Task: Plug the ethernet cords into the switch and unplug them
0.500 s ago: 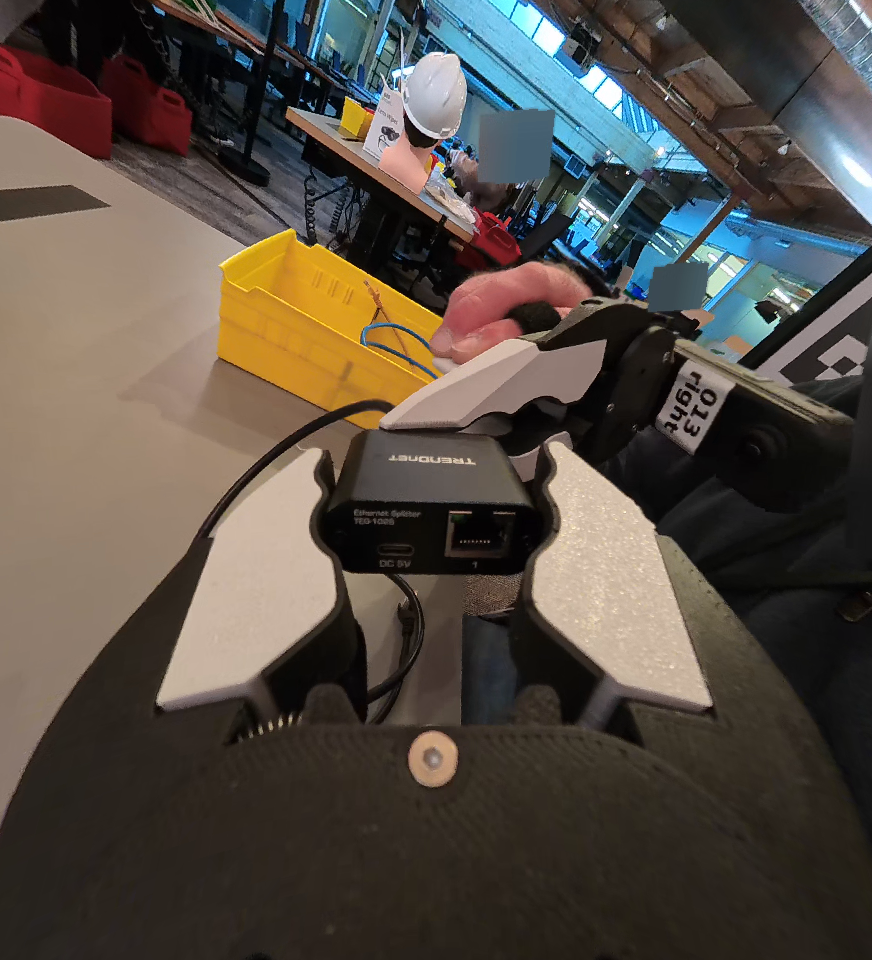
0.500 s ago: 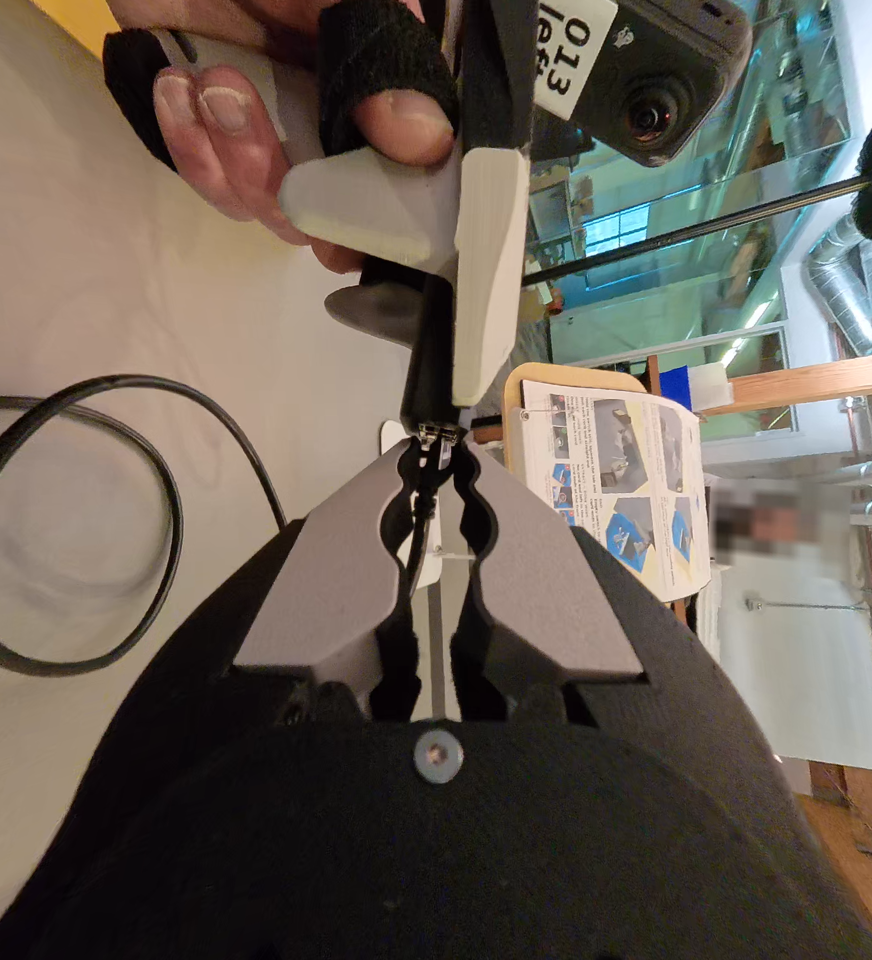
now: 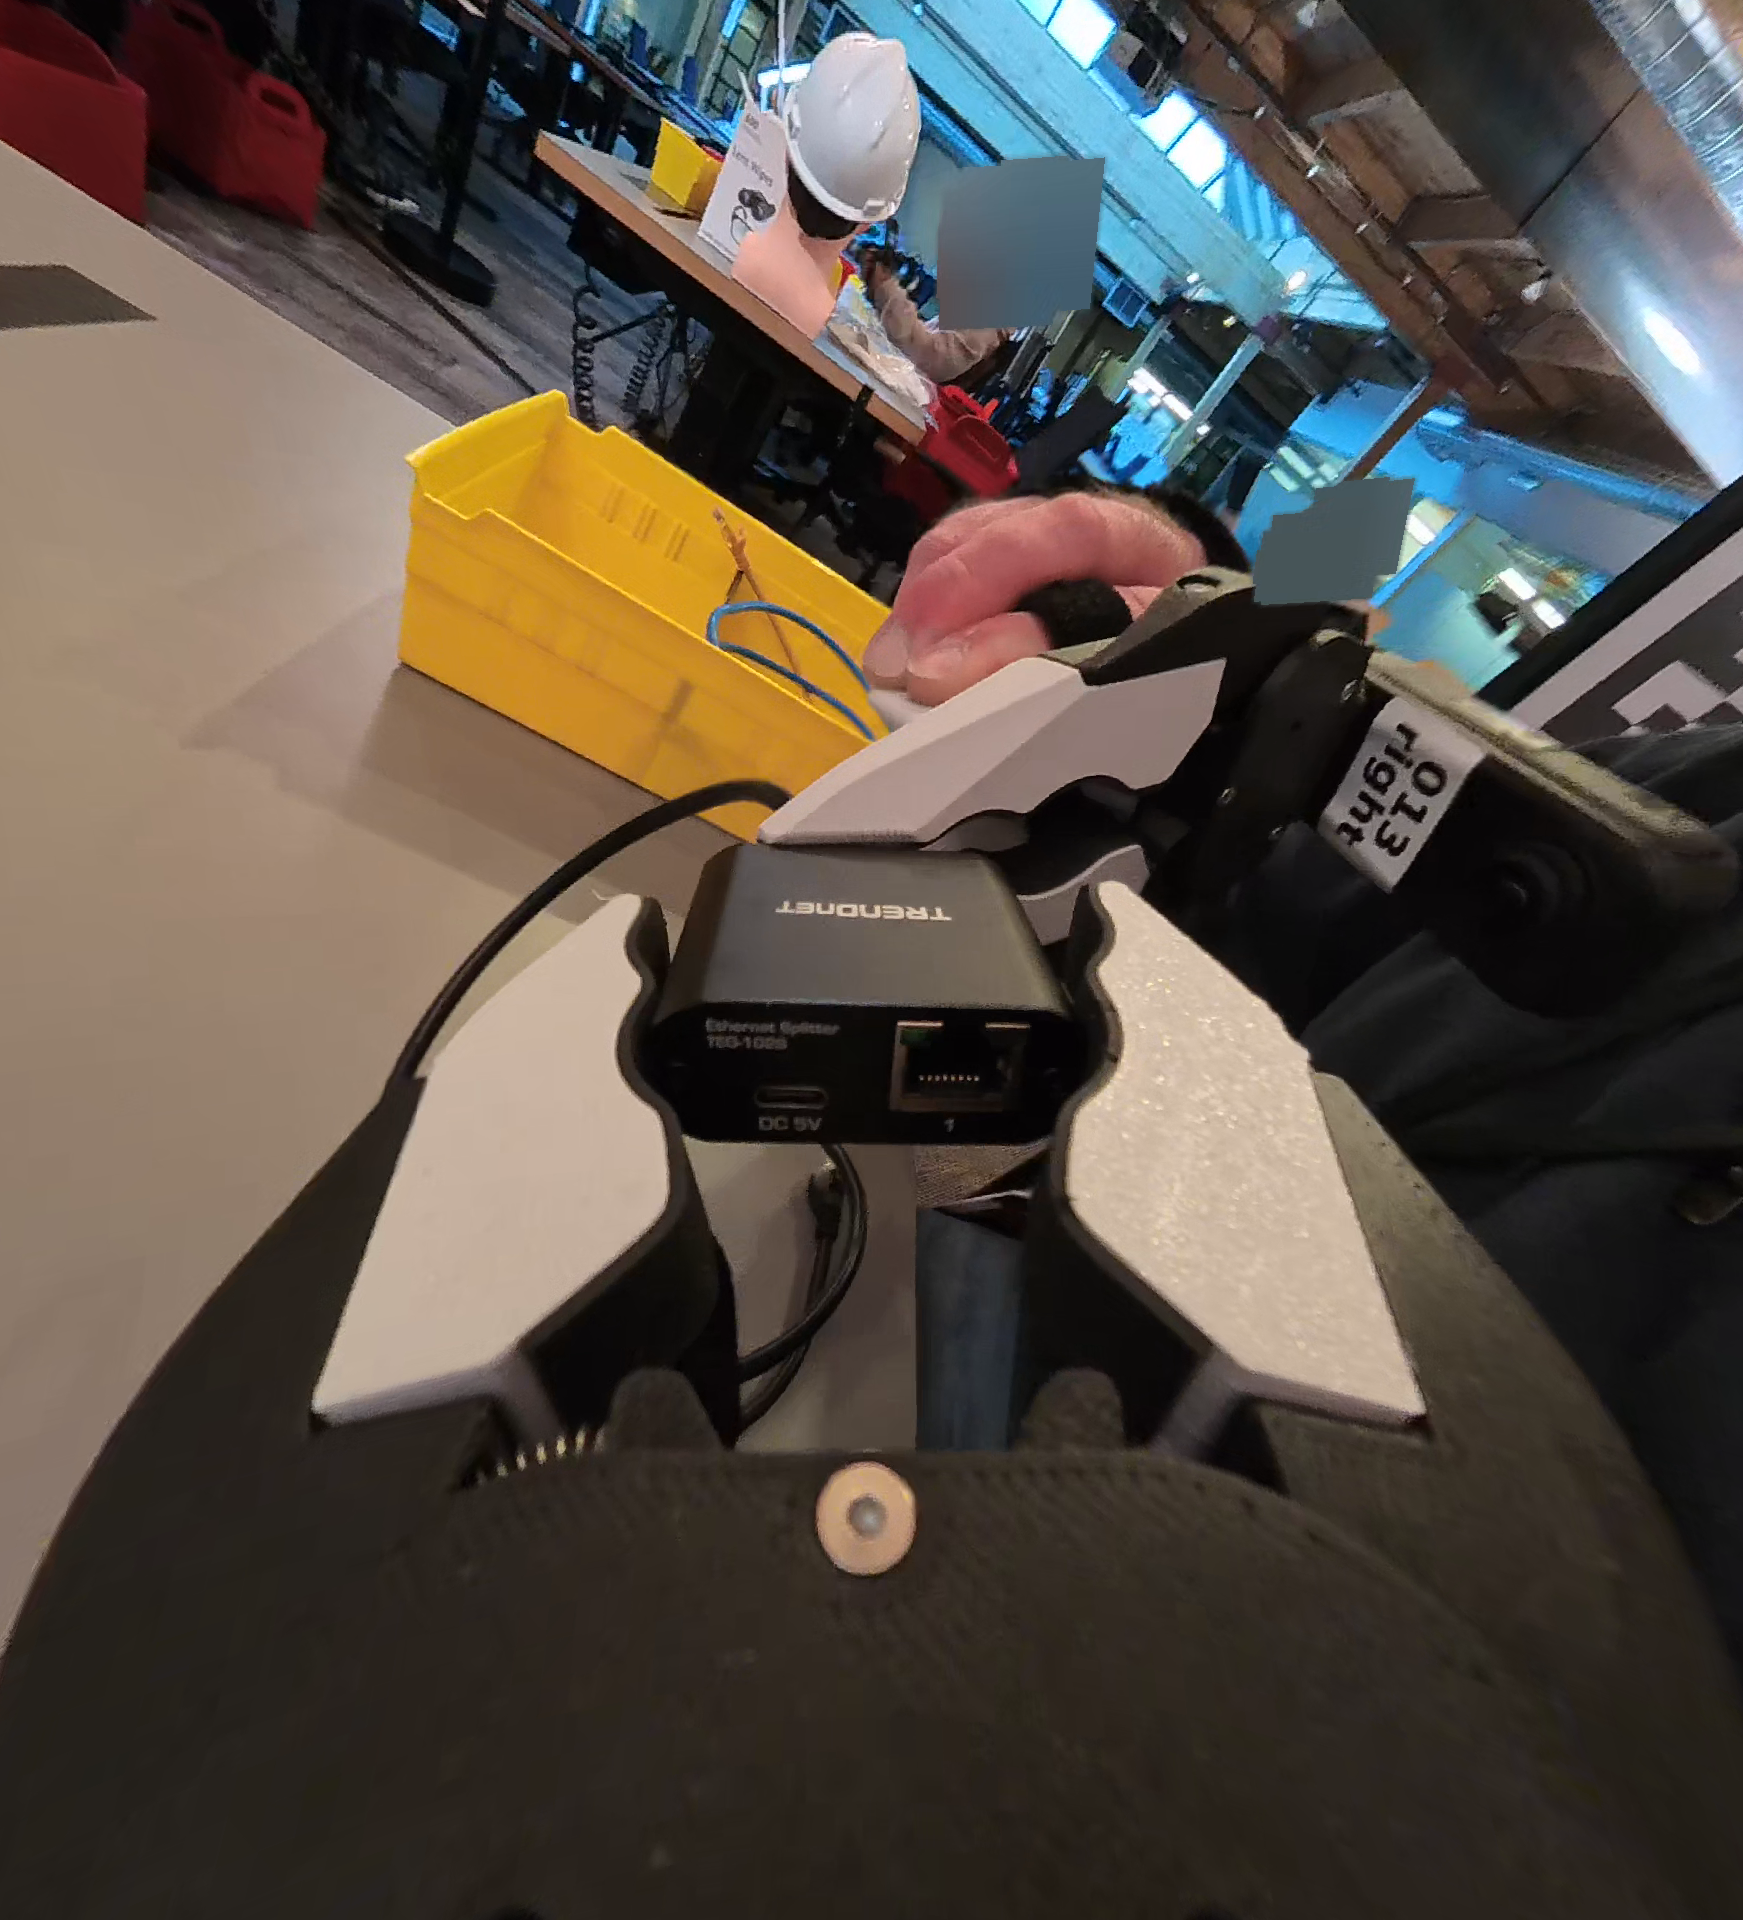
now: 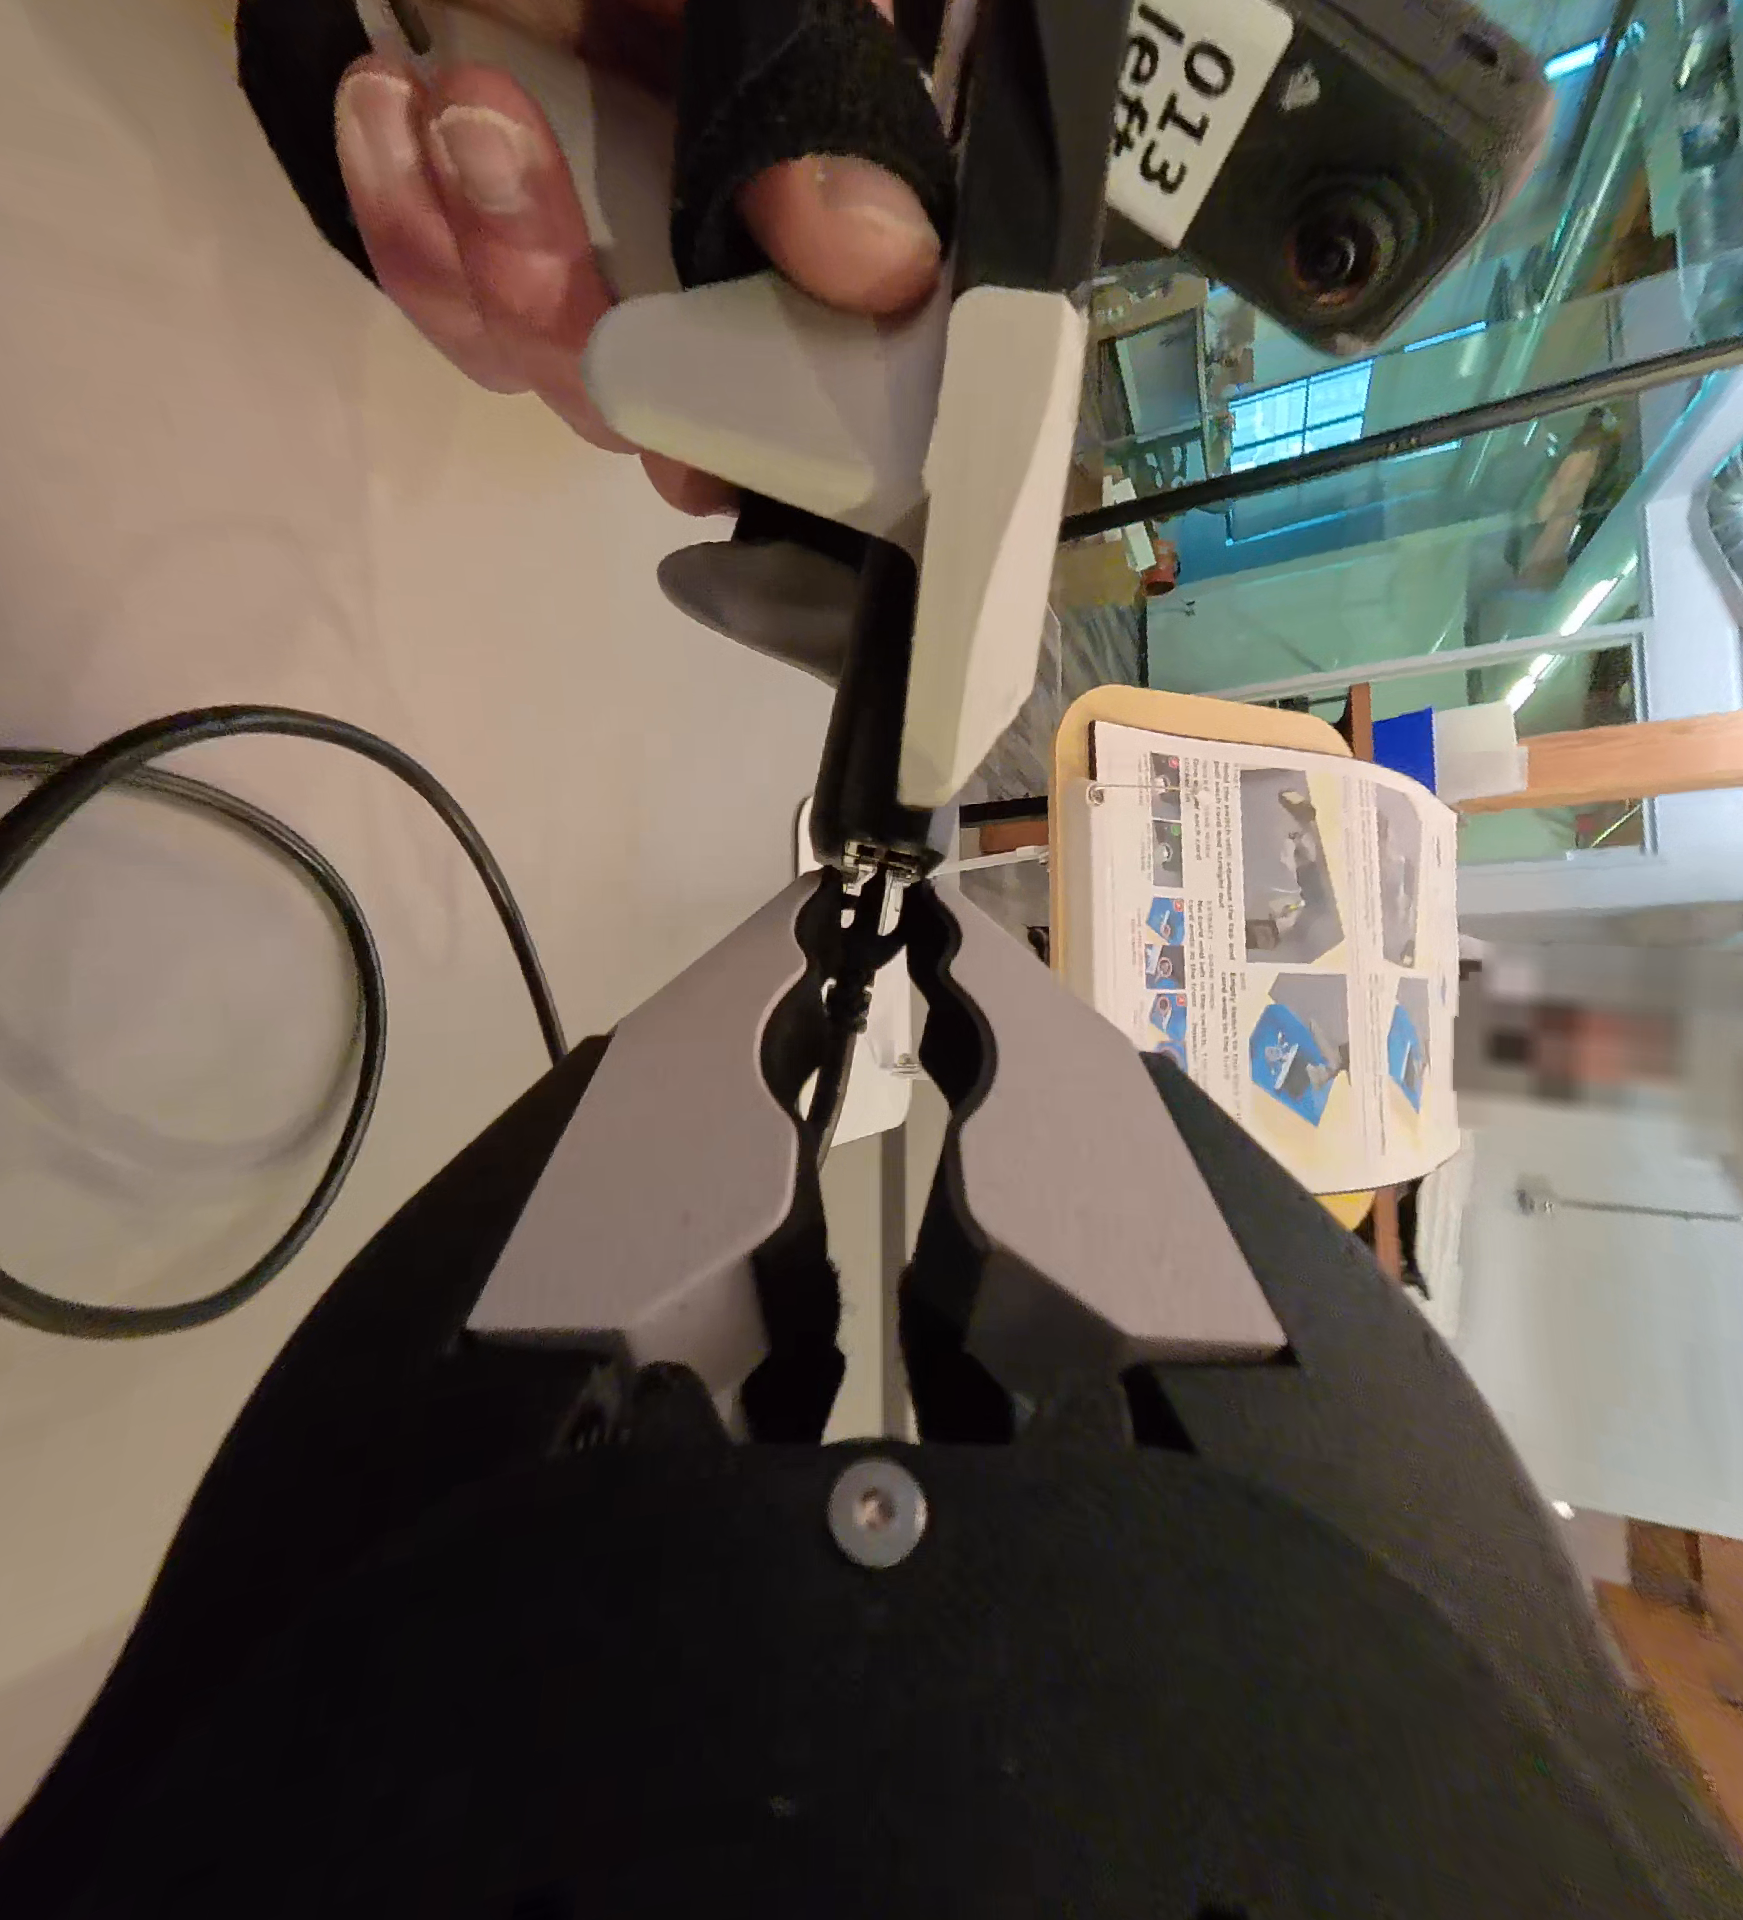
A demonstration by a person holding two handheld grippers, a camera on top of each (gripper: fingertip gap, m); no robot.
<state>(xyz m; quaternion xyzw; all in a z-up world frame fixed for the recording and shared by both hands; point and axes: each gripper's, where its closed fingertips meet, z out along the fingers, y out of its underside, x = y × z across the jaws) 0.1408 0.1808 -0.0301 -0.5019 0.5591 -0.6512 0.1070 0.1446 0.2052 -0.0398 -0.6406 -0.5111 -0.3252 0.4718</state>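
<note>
My left gripper (image 3: pixel 872 920) is shut on the small black switch (image 3: pixel 862 935) and holds it just above the grey table (image 3: pixel 171 831), with an empty port facing the camera. My right gripper (image 4: pixel 862 909) is shut on the black ethernet cord's plug (image 4: pixel 851 951). It holds the plug against the switch's far face (image 4: pixel 862 717); how deep it sits I cannot tell. The right gripper's white fingers (image 3: pixel 960 769) show behind the switch. The cord (image 4: pixel 223 1029) loops on the table. A hand (image 4: pixel 493 197) grips the left tool.
A yellow bin (image 3: pixel 555 623) holding a blue wire (image 3: pixel 794 639) stands behind the switch. Red bins (image 3: pixel 46 114) sit far left. A picture sheet on a board (image 4: pixel 1272 966) stands beyond the table edge. A dark jacket (image 3: pixel 1573 1195) fills the right. Both grippers' tips are close together, under 4 cm apart.
The left gripper with the switch has tipped slightly. Both grips and the plug's place at the switch look unchanged.
</note>
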